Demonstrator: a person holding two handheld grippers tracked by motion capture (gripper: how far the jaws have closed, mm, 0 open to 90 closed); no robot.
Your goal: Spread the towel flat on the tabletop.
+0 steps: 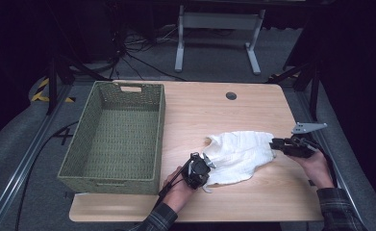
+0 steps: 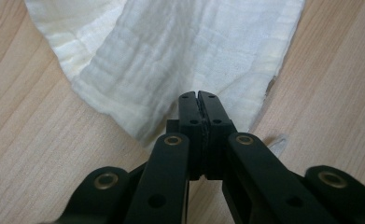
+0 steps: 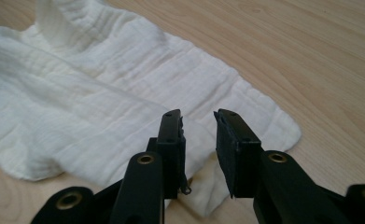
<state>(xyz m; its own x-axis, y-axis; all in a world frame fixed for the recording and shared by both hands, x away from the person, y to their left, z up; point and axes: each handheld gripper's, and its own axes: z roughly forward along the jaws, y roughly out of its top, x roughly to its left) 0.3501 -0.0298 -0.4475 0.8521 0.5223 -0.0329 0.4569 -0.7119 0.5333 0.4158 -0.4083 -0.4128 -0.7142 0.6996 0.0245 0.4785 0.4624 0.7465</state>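
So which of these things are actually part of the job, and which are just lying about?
In the job:
- white cloth
- left gripper, shut on the cloth's edge
- right gripper, open over the cloth

Lying about:
- green woven basket, empty
- table

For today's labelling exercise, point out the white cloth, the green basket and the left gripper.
white cloth (image 1: 241, 149), high view, middle of the fabric.
green basket (image 1: 160, 129), high view, right wall.
left gripper (image 2: 200, 95), left gripper view, between its closed fingertips.

The white cloth (image 2: 171, 51) runs off the left gripper view's top edge.
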